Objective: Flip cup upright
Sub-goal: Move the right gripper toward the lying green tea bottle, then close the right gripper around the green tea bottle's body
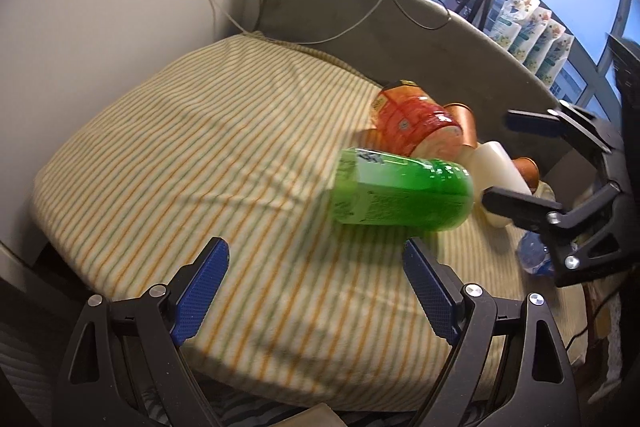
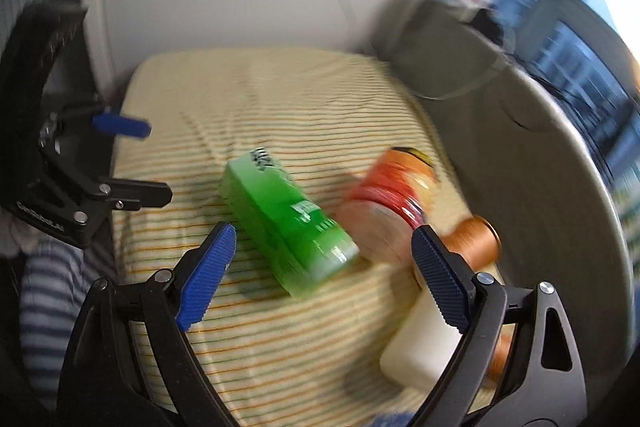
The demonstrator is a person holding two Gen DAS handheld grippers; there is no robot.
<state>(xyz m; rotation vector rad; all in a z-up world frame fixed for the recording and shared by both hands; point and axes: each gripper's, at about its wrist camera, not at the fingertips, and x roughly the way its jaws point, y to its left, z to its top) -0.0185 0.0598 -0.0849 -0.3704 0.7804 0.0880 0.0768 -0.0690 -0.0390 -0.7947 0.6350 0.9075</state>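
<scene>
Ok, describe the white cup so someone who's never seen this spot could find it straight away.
Start at the striped cushion and go to the pile of toppled containers at the end where the right gripper reaches in. The white cup lies on its side behind the green bottle, between two copper-coloured cups. It is the only plain, creamy white piece there, with no label.

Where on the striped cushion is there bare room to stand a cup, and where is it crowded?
Free: the wide stretch of the striped cushion between the white wall and the green bottle. Crowded: the far right corner, where the green bottle, red bottle, white bottle and copper cups lie bunched.
</scene>
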